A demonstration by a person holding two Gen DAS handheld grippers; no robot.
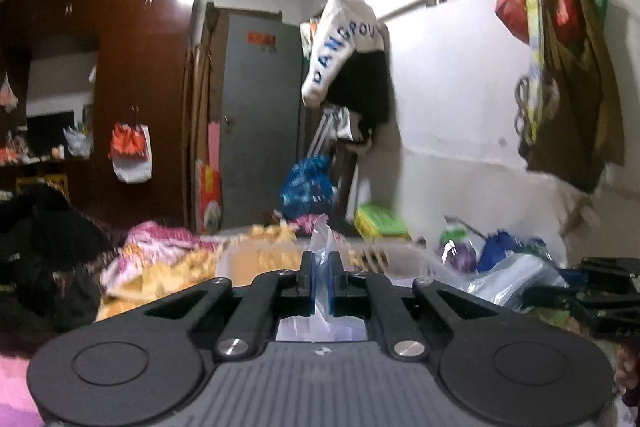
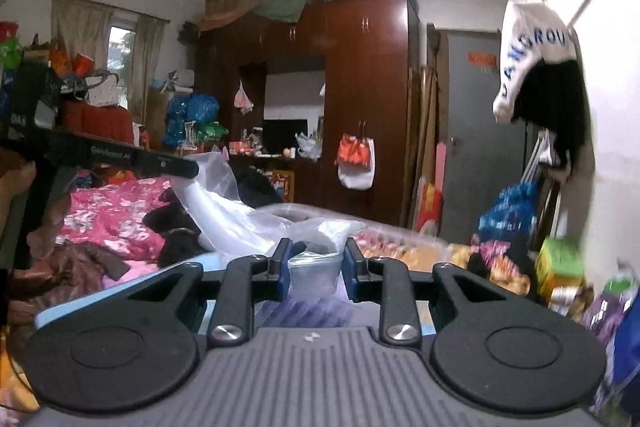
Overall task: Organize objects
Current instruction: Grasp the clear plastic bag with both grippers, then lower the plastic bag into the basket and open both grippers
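Note:
A large clear plastic bag (image 2: 224,195) is held up between both grippers above a cluttered bed. My left gripper (image 1: 321,259) is shut on a thin edge of the bag (image 1: 322,239), and film sticks up between its blue pads. From the right wrist view the left gripper (image 2: 188,169) reaches in from the left, pinching the bag's upper corner. My right gripper (image 2: 315,247) is shut on a bunched, thicker part of the same clear plastic. It also shows at the right edge of the left wrist view (image 1: 560,291). A hand grips the left tool's handle.
A clear bin (image 2: 400,235) with yellow and orange packets lies ahead. The pink floral bedding (image 2: 116,211) carries dark clothes. A brown wardrobe (image 2: 360,99), a grey door (image 1: 260,115), hanging clothes (image 1: 344,55) and bags on the wall (image 1: 568,67) stand around.

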